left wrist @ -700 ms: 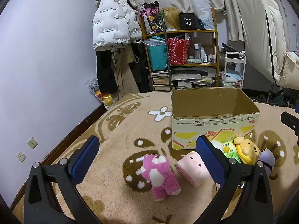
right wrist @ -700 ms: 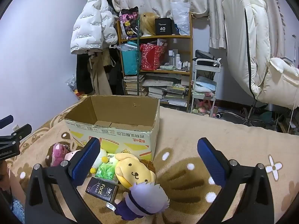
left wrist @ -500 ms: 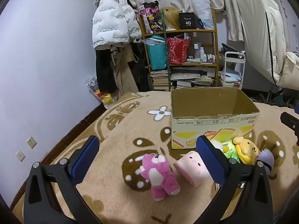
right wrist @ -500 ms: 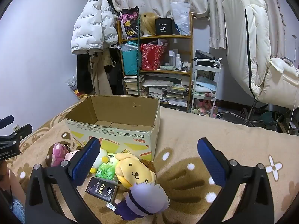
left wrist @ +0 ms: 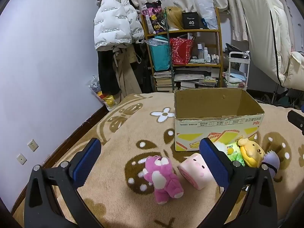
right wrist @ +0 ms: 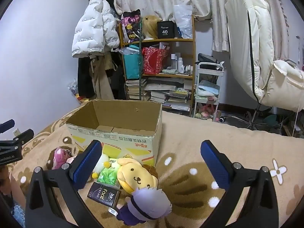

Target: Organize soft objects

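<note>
An open cardboard box (left wrist: 218,129) (right wrist: 115,134) stands empty on a tan patterned blanket. In front of it lie a pink plush bear (left wrist: 163,176) (right wrist: 59,156), a pink cylinder plush (left wrist: 195,171), a yellow dog plush (left wrist: 250,153) (right wrist: 136,176), a purple-haired doll (right wrist: 146,207) (left wrist: 271,161), green tissue packs (right wrist: 109,174) (left wrist: 232,152) and a black tissue pack (right wrist: 103,194). My left gripper (left wrist: 150,163) hovers open above the pink bear. My right gripper (right wrist: 150,163) hovers open over the yellow dog and the doll. Nothing is held.
A cluttered wooden shelf (left wrist: 190,57) with books and bags stands behind the bed, beside hanging coats (left wrist: 115,28). A white cart (right wrist: 209,87) and a covered chair (right wrist: 266,57) are at the right. The purple wall (left wrist: 47,76) runs along the left edge.
</note>
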The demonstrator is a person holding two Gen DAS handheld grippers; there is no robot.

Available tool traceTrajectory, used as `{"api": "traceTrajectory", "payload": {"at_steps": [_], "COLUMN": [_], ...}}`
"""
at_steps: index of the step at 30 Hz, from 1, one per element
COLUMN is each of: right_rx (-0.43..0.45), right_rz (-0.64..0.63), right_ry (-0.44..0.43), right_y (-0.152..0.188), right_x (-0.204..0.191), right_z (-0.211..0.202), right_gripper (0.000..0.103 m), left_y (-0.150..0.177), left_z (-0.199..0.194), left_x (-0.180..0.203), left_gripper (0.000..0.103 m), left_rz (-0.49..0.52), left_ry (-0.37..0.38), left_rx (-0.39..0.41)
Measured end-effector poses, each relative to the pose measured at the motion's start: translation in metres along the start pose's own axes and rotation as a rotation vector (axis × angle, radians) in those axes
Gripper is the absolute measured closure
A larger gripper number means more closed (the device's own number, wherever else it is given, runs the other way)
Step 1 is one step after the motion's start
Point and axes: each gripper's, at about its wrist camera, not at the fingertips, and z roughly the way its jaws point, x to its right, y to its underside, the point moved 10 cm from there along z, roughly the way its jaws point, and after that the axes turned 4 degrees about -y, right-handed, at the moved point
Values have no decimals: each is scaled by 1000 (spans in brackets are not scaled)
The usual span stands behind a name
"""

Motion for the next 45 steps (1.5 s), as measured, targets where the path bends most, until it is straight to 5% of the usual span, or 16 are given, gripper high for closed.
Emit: {"api": "traceTrajectory", "payload": {"at_steps": [45], "right_rx": [-15], "right_rz": [0], "right_ry": [5], "right_y": [0], "right_x": [0], "right_z": [3], "right_gripper": [0], "left_y": [8], "left_z": [5], "left_x": [4], "left_gripper": [1], "left_rz": [5], "left_ry": [1], "left_rx": [-10]}}
